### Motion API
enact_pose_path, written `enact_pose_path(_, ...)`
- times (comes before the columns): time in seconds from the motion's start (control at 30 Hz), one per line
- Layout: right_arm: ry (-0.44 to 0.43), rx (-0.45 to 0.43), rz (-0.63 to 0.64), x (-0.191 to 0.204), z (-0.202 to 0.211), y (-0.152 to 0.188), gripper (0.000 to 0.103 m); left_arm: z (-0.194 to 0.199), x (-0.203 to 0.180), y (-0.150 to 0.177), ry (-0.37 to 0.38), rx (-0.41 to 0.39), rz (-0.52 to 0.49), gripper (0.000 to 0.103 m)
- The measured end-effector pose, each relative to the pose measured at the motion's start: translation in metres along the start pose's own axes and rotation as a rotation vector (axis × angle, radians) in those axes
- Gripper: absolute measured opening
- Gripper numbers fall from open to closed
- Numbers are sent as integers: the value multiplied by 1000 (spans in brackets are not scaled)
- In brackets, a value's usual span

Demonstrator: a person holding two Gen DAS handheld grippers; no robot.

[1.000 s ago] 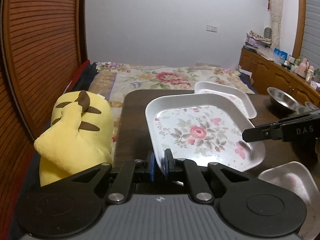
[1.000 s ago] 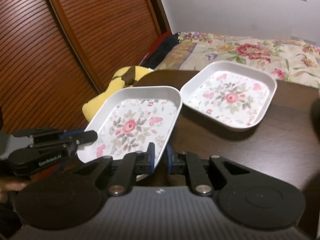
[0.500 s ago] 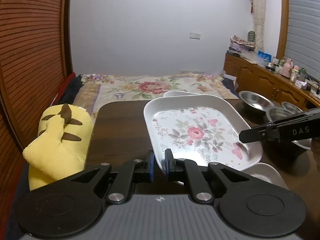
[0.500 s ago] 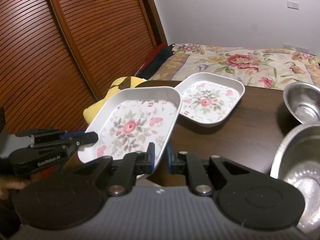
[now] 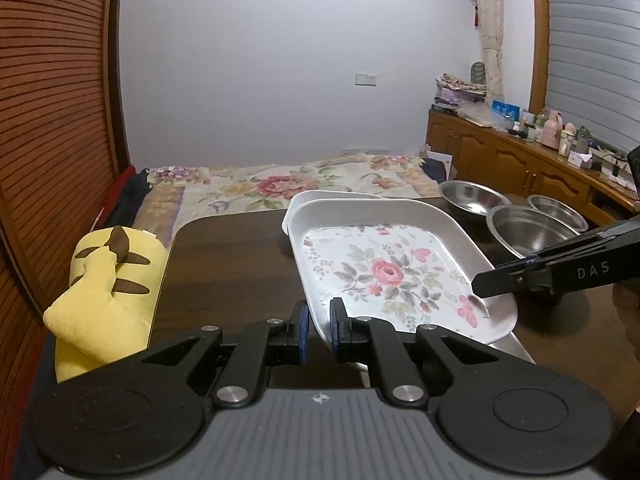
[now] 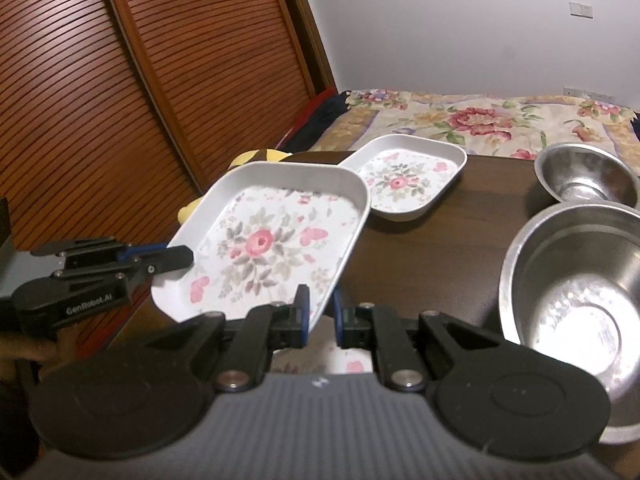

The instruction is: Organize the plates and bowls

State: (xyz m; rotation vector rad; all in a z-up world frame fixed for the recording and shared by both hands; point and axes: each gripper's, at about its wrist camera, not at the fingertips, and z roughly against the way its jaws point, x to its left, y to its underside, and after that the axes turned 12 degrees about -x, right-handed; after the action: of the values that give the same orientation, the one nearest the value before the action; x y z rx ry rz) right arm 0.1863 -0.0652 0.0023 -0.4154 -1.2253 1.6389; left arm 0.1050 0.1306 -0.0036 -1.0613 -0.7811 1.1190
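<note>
Both grippers hold one white floral plate (image 5: 392, 264) (image 6: 276, 240) in the air above the dark table. My left gripper (image 5: 318, 330) is shut on its near rim; in the right wrist view it (image 6: 176, 258) grips the plate's left edge. My right gripper (image 6: 320, 312) is shut on the opposite rim; in the left wrist view it (image 5: 486, 284) shows at the right. A second floral plate (image 6: 404, 178) lies on the table beyond. A third plate (image 6: 344, 364) lies under the held one, mostly hidden.
Three steel bowls (image 5: 472, 198) (image 5: 532, 230) (image 5: 558, 208) stand at the table's right; the nearest (image 6: 576, 308) is close to my right gripper. A yellow plush toy (image 5: 108, 280) lies off the table's left edge. A bed (image 5: 280, 186) lies beyond, cabinets at right.
Both grippers have carried the floral plate up and back from the far plate. The steel bowls have come into view at the right.
</note>
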Motion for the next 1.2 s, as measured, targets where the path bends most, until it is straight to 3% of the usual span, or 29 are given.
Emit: enact_pose_path(1.2, 17, -25, -42, -10, 48, 45, 14, 35, -39, 41, 62, 35, 13, 13)
